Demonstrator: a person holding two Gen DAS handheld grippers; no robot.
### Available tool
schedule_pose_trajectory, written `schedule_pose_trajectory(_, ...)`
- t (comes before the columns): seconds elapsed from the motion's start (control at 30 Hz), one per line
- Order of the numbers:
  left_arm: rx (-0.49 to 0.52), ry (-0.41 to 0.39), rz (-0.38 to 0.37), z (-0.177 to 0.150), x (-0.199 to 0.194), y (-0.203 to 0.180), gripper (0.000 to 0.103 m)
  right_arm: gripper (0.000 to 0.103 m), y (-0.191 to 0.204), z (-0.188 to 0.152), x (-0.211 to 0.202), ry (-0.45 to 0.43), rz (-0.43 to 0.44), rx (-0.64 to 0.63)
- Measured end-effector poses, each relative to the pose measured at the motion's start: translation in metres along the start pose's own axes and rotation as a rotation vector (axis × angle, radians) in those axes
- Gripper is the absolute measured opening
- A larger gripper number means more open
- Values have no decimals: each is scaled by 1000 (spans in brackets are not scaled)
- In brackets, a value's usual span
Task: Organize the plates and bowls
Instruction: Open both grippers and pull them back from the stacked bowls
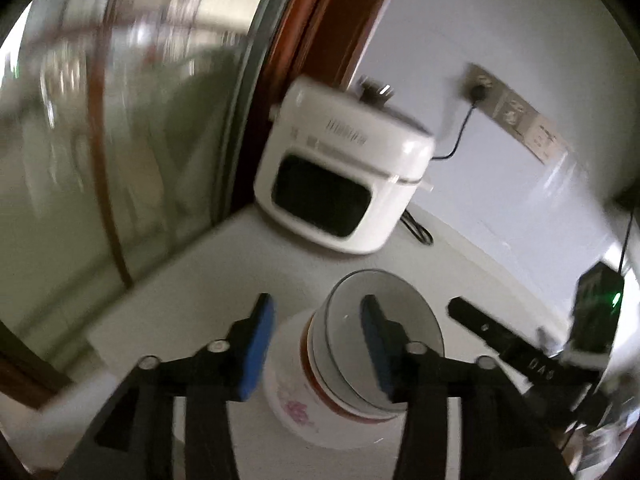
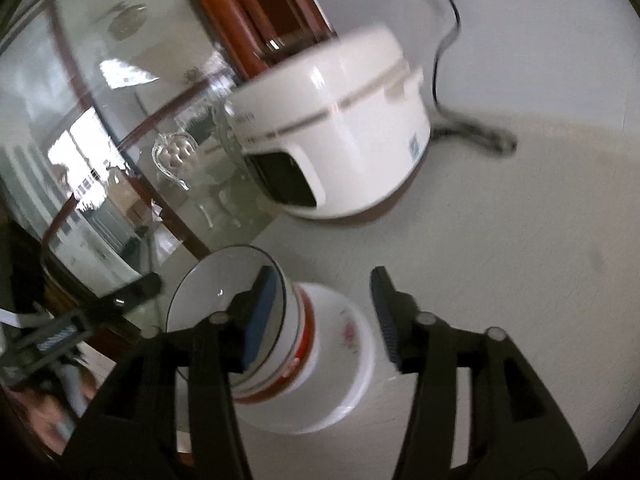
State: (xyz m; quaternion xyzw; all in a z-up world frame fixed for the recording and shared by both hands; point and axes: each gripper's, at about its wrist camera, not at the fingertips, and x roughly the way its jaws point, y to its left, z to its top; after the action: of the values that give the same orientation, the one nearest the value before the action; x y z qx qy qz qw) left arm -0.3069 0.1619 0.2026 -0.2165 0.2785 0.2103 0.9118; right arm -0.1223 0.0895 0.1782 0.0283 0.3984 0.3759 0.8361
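A stack of bowls (image 1: pixel 340 376) is sitting on the white counter (image 1: pixel 192 280), tilted in both views, a glass bowl (image 2: pixel 228 312) nested on top. The left gripper (image 1: pixel 318 350) and the right gripper (image 2: pixel 326 320) are each straddling the stack with jaws spread wide, one pad inside the glass bowl, one outside. A white cooker (image 1: pixel 344 172) is standing behind, near a glass cabinet (image 2: pixel 100 140)

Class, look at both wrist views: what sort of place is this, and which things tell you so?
Most likely a home kitchen or dining area: a white rice cooker plugged into a wall socket, stacked bowls on a white counter, and a glass-fronted cabinet holding glassware.
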Motion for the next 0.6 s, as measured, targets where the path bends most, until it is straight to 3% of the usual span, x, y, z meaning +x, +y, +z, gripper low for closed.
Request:
schedule_pose_trajectory(0.13, 87, -165, 137, -23, -34, -30, 70, 61, -4, -6, -19, -25, 18, -109)
schedule_pose_trajectory(0.23, 71, -269, 202, -47, -49, -45, 86, 61, -11, -13, -26, -34, 9, -160)
schedule_pose_trajectory(0.4, 92, -212, 260, -78, -37, -69, 86, 62, -22, -28, -42, -54, 38, -187)
schedule_pose_trajectory(0.6, 28, -208, 326, -119, -35, -85, 90, 64, -27, -50, -54, -44, 28, -340)
